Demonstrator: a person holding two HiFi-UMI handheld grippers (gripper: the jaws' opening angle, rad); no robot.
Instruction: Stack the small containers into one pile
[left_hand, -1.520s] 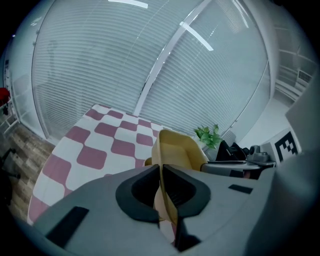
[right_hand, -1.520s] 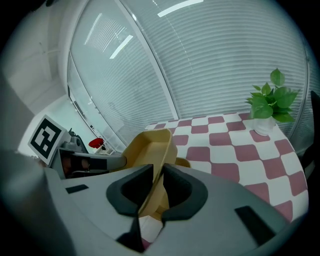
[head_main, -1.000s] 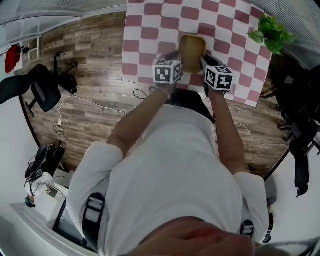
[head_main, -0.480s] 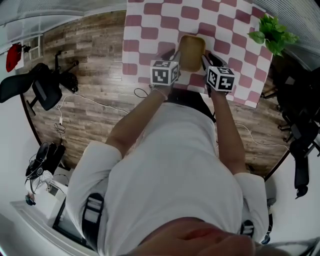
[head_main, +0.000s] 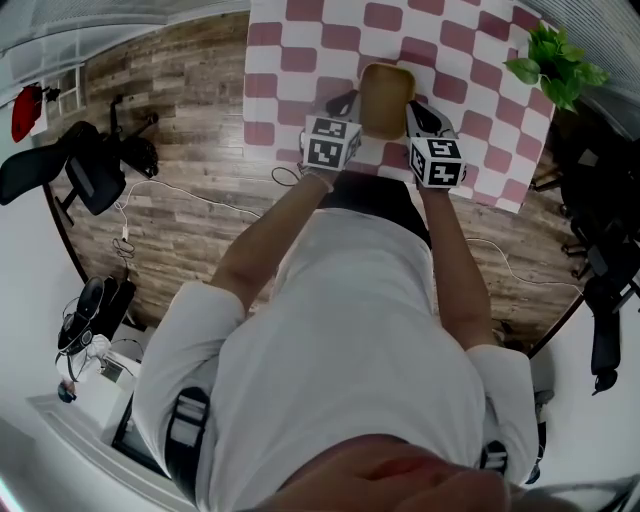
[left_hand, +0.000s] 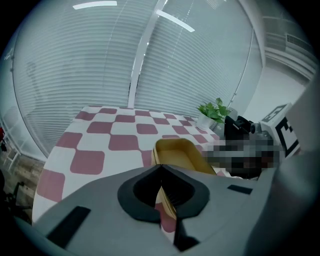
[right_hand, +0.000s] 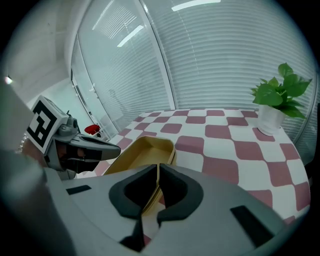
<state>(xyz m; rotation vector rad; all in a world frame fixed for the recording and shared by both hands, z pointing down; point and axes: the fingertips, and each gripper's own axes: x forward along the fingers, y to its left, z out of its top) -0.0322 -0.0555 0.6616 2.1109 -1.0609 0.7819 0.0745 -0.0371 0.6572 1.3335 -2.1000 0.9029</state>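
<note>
Barely shifted over the last second, the mustard-yellow oblong plastic container (head_main: 385, 98) stays by the pink-checked tablecloth's (head_main: 470, 60) near edge, with the left gripper (left_hand: 161, 172) and right gripper (right_hand: 157, 172) both pinching its side rims, probably settling the pile.

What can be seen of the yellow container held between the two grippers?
The yellow container is a shallow, open tray with rounded corners, mustard yellow and matte like plastic, empty inside. It lies roughly level over the red-and-white checked cloth. The left gripper is shut on one long rim, and the right gripper on the opposite rim.
</note>
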